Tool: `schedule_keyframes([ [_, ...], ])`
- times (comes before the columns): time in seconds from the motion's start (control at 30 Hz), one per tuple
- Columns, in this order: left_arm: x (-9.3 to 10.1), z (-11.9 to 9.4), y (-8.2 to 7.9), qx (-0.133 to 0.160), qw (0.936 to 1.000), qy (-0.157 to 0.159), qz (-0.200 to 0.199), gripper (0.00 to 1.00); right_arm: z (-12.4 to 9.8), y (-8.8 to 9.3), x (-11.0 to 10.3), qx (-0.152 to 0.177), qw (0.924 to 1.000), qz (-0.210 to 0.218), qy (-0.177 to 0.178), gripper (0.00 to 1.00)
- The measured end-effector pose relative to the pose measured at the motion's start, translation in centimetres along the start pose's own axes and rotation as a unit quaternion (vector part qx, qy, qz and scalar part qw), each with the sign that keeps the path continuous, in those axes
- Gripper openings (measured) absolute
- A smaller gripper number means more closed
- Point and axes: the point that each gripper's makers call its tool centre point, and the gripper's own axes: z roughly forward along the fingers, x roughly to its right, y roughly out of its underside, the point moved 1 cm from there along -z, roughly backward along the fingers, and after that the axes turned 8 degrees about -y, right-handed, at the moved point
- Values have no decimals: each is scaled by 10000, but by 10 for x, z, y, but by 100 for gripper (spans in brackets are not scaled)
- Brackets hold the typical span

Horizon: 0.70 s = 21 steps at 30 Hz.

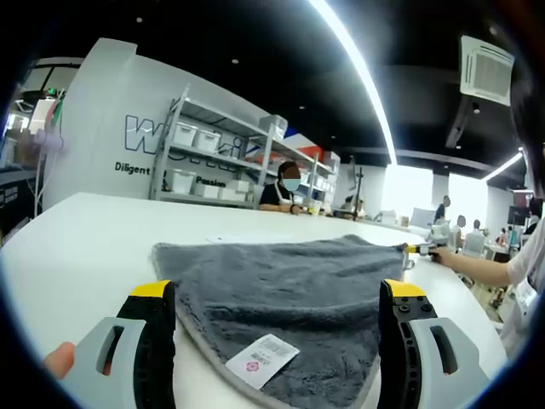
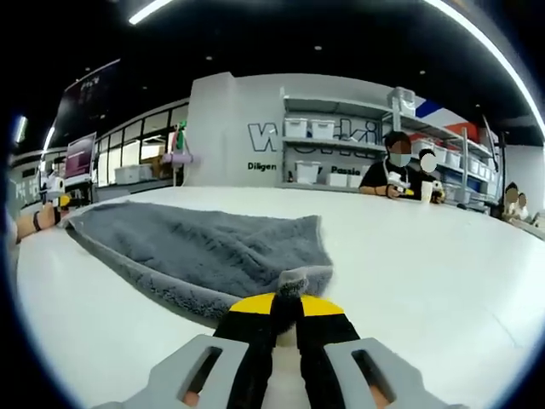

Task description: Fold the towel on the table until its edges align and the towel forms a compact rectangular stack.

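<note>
A grey towel (image 1: 285,294) lies spread and rumpled on the white table (image 1: 77,247). The left gripper (image 1: 277,341) hovers at its near edge, jaws wide apart, holding nothing. The right gripper (image 2: 288,317), jaws closed, pinches a corner of the towel.

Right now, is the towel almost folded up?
Not yet. The grey towel looks doubled over once but lies rumpled, with edges not lined up. The right gripper has its jaws pinched on one corner; the left gripper sits open over the label end. Tidy folds into a neat rectangle remain.
</note>
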Motion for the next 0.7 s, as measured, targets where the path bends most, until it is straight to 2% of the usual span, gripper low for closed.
schedule_keyframes([
  [0.37, -1, 0, 0, -10, 10000, -10, 14, 98, -12, -18, 0, 704, 9970, 305, -49, 13],
  [0.53, 0, 0, 0, -6, 10000, -9, 5, 98, -18, -29, 2, 1137, 9922, 498, -82, 21],
  [0.7, -1, 0, 0, -3, 10000, -9, 0, 98, -27, -41, 6, 1620, 9845, 678, -55, 32],
])
